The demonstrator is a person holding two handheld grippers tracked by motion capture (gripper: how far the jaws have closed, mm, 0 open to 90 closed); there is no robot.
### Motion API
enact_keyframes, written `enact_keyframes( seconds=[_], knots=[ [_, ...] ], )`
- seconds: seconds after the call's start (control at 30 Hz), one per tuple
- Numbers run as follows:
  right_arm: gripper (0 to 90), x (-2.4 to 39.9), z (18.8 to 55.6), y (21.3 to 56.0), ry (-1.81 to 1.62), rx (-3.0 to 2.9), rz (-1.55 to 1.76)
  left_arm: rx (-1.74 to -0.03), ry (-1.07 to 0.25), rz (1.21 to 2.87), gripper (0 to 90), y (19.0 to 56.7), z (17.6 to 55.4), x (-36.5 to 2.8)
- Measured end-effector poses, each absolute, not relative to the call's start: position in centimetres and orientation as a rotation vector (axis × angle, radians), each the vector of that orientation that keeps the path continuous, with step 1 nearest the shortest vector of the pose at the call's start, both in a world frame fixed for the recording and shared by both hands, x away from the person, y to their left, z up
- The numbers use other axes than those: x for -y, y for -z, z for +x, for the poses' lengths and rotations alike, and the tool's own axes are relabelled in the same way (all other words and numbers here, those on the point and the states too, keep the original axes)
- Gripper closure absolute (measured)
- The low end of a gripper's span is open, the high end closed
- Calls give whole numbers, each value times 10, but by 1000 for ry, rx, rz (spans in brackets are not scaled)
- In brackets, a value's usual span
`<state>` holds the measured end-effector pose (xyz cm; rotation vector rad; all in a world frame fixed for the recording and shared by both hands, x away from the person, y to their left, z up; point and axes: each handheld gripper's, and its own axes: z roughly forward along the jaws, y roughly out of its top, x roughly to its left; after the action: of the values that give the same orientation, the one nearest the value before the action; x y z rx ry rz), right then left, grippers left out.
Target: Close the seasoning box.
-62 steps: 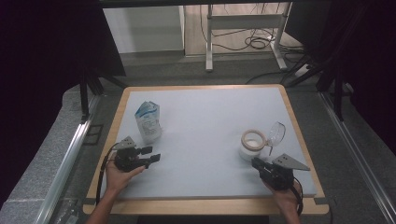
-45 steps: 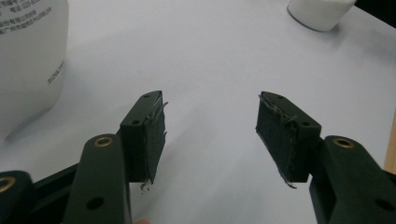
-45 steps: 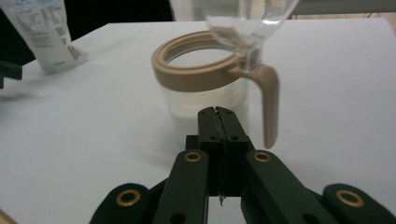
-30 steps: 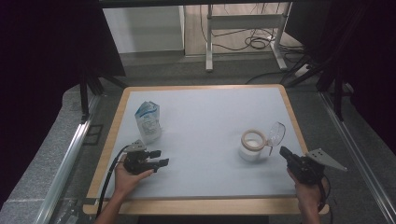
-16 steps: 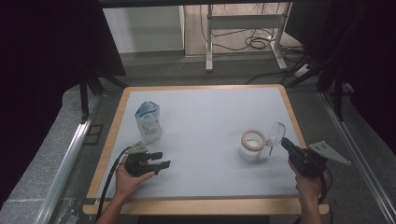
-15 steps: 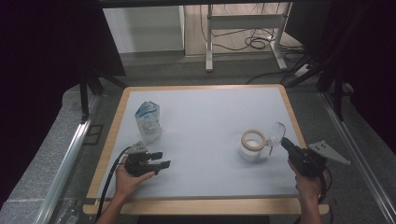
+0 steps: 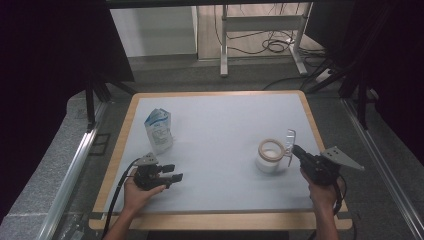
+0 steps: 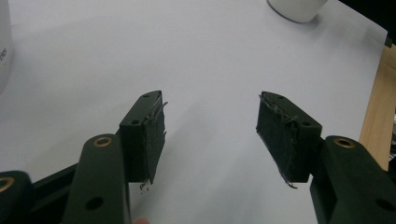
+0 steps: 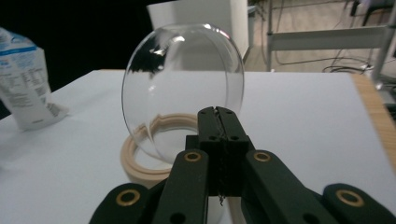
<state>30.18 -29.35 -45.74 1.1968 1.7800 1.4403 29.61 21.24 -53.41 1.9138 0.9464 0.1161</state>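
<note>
Across the middle of the high view lies a pale, matte worktop [image 7: 225, 130] framed by a light wooden rim; grey speckled floor runs along both sides, dark curtains close off the left and right, and beyond the far edge stand a white metal frame [image 7: 260, 30] and a tangle of cables on the floor; a blue-and-white pouch [image 7: 159, 131] stands upright near the worktop's left edge, well apart from everything else. On the right half sits a white cup [image 7: 270, 157] with a beige ring around its open mouth; just beside it, on the side nearer the right edge, a clear round lid [image 9: 183, 88] is held upright on edge, glassy and see-through, with the beige ring visible through it in the right gripper view. The right gripper [image 7: 296, 150] has its fingers pressed together on the lid's lower rim, pinching it; the hand behind it rests near the worktop's right front corner. The left gripper [image 7: 174, 172] is held low over the front left of the worktop, its fingers [image 8: 148, 135] spread wide with bare surface between them, pads frayed at the edges.
</note>
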Motion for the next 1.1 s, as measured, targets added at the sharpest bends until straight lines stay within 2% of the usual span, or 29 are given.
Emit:
enact_keyframes(
  seconds=[0.53, 0.83, 1.1],
  knots=[
    [896, 251, 311, 461, -1412, -1935, 1104, -940, -107, 1915, 418, 534, 297, -211],
    [896, 256, 306, 456, -1425, -1929, 1084, -944, -122, 1918, 415, 535, 296, -211],
    [891, 283, 295, 462, -1421, -1909, 1127, -956, -127, 1918, 407, 535, 297, -213]
  ],
)
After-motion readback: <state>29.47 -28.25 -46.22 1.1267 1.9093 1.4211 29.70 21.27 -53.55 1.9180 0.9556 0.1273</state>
